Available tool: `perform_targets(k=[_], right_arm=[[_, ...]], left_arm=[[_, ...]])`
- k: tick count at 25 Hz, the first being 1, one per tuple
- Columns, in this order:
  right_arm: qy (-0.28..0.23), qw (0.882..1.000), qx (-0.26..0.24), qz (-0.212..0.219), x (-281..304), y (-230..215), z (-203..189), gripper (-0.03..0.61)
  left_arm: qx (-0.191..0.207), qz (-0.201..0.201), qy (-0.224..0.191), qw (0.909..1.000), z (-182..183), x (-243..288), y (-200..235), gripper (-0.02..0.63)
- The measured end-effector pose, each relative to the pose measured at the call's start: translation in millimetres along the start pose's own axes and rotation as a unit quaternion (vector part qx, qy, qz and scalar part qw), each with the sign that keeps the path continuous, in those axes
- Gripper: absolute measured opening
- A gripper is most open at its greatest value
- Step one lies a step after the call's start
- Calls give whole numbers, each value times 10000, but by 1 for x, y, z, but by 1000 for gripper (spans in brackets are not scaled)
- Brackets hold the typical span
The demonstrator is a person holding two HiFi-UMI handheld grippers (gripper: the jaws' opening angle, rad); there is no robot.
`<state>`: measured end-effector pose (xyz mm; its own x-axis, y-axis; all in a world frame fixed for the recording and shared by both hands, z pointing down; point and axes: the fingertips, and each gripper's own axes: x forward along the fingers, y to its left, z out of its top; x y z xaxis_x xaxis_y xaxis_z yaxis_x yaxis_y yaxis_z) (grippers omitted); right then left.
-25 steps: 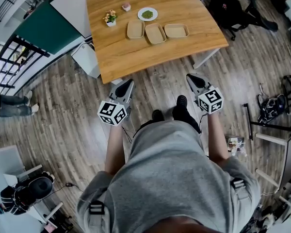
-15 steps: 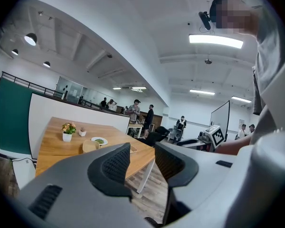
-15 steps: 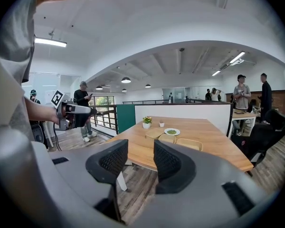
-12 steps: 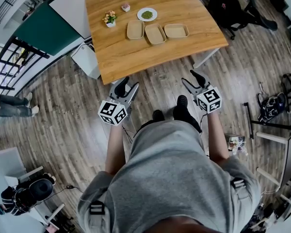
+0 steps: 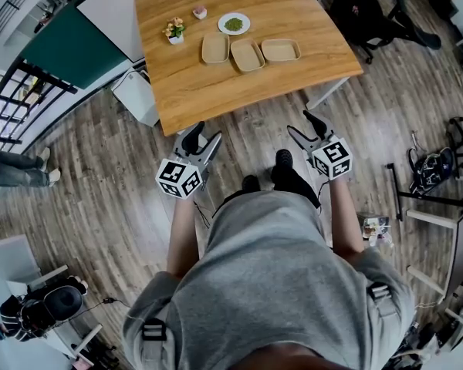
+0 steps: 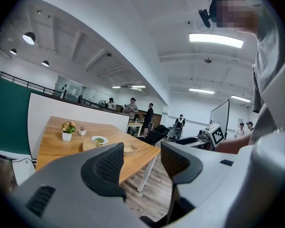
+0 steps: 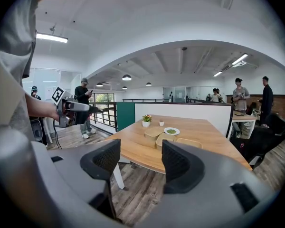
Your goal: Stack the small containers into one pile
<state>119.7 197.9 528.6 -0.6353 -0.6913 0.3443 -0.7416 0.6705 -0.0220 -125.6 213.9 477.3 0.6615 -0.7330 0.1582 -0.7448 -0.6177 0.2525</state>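
Three shallow tan containers (image 5: pixel 215 47) (image 5: pixel 247 53) (image 5: pixel 281 49) lie side by side, unstacked, on the far half of a wooden table (image 5: pixel 216 91). In the right gripper view the containers (image 7: pixel 153 132) show beyond the jaws; in the left gripper view one container (image 6: pixel 130 148) shows. My left gripper (image 5: pixel 201 136) and right gripper (image 5: pixel 303 125) hang over the floor, short of the table's near edge. The jaws of both have just been opening and now stand wide, open, with nothing between them. The left gripper (image 6: pixel 142 159) and the right gripper (image 7: pixel 141 163) both point toward the table.
On the table behind the containers sit a white plate of green bits (image 5: pixel 234 23), a small flower pot (image 5: pixel 175 29) and a tiny pink pot (image 5: pixel 200 11). A white bin (image 5: pixel 137 92) stands at the table's left corner. A black chair (image 5: pixel 366 14) is at the right.
Both grippers' jaws went from shut to wide open. Neither hand shifted; one foot stepped slightly forward.
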Motion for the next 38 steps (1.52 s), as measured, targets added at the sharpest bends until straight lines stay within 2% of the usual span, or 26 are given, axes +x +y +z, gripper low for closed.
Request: perform_targets(k=[14,20,31,38], right_arm=[[-38,9998,20,217,25,-28,4,281],[18,9996,62,263,39,-59,2,278],[177,9994,218,222,54,-132,-1,273],[236,9989,201,363,76,-177,9,262]], left_arm=[[12,133,67,9999,4,24,10,247],[-28,171,151,9997,7,57,16,247],[-35,-35,303,9995,25,143,13,247],[-87,134,296,9994,39,182,27,247]])
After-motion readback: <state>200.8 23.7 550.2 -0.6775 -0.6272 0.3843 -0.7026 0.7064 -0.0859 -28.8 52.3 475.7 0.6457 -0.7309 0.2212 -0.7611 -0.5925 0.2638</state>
